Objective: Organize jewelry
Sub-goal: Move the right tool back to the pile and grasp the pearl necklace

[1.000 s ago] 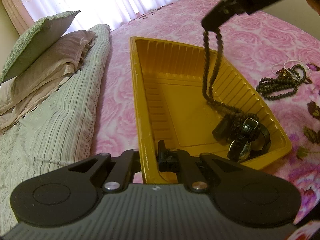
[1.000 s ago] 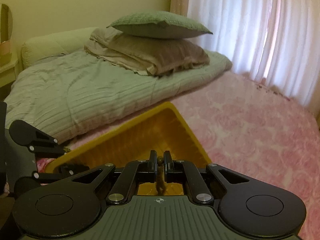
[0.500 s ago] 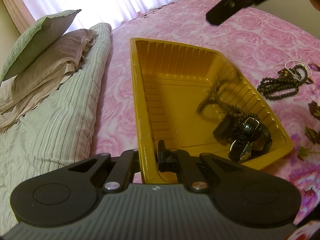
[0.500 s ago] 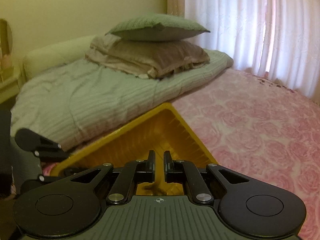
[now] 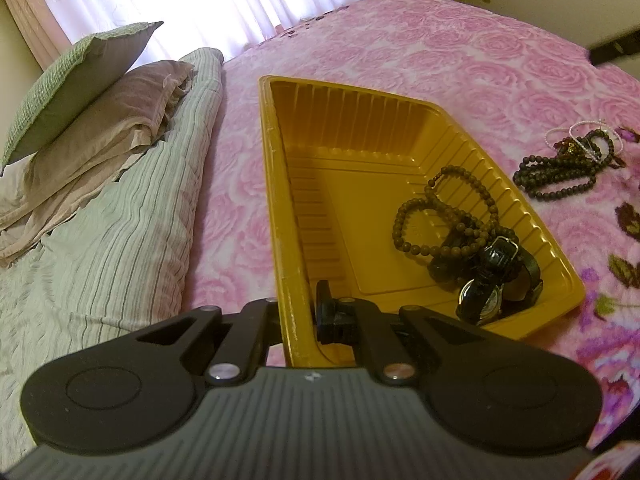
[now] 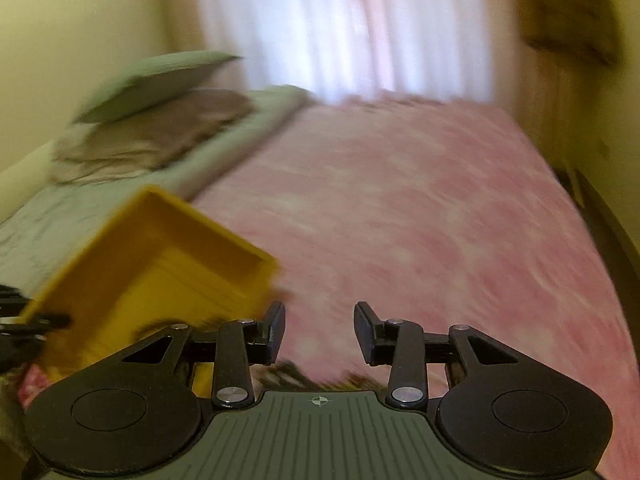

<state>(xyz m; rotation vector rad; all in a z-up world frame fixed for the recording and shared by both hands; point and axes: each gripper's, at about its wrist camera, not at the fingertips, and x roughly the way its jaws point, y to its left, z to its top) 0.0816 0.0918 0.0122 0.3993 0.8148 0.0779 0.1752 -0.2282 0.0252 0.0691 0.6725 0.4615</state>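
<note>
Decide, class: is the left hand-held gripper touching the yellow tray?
Touching. The left wrist view shows the left hand-held gripper shut on the yellow tray, one finger inside its near wall and the other outside.

A bed (image 5: 420, 52) covered in a pink rose-patterned spread carries a yellow ribbed tray (image 5: 276, 184) near its middle. Beside the tray, a heap of dark bead strings and pale bangles (image 5: 568, 164) lies directly on the spread. Along the opposite side, a striped green quilt (image 5: 120, 232) bears a tan pillow (image 5: 108, 120) topped by a green one (image 5: 72, 76).
</note>
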